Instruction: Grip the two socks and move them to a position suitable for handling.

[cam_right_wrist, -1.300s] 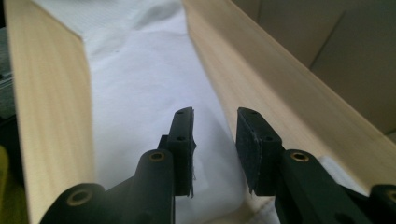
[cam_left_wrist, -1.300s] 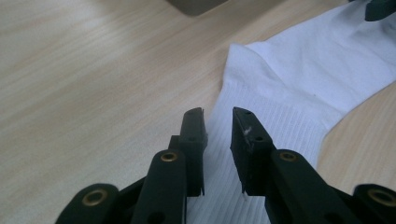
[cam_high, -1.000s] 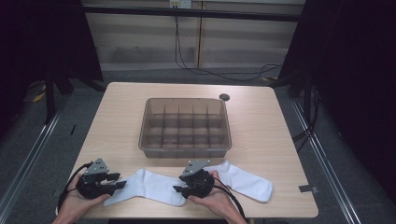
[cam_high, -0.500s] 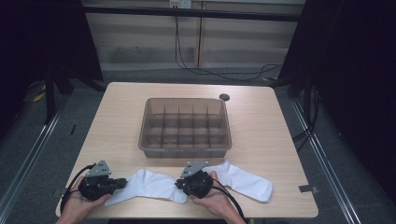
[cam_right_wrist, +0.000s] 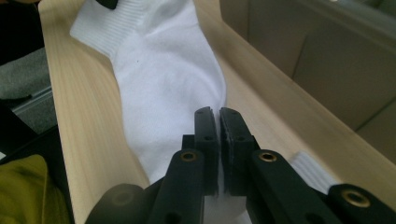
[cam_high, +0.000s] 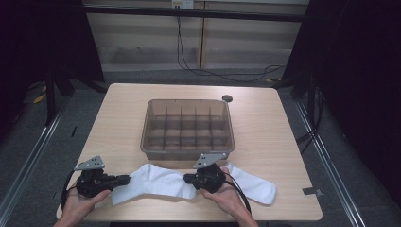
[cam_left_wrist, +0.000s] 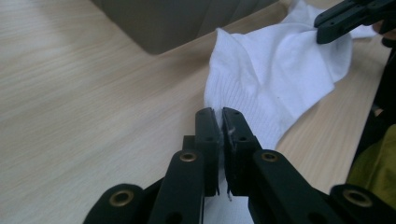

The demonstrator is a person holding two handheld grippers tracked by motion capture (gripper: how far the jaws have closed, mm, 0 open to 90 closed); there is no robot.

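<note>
A white sock (cam_high: 156,182) lies along the table's front edge. My left gripper (cam_high: 126,179) is shut on its ribbed cuff; in the left gripper view the jaws (cam_left_wrist: 220,116) pinch the fabric of the sock (cam_left_wrist: 275,70). My right gripper (cam_high: 186,178) is shut on the toe end, and its own view shows the jaws (cam_right_wrist: 219,116) closed on the sock (cam_right_wrist: 168,79). The sock hangs loosely between the two grippers. A second white sock (cam_high: 253,184) lies to the right, partly under the right hand.
A translucent brown divided bin (cam_high: 187,127) stands mid-table, just behind the socks, its wall (cam_right_wrist: 299,46) close to the right gripper. A small dark disc (cam_high: 227,98) sits behind the bin. The table's front edge is right below both hands.
The right gripper has risen slightly with the toe end of the sock. The left gripper has stayed nearly in place at the cuff.
</note>
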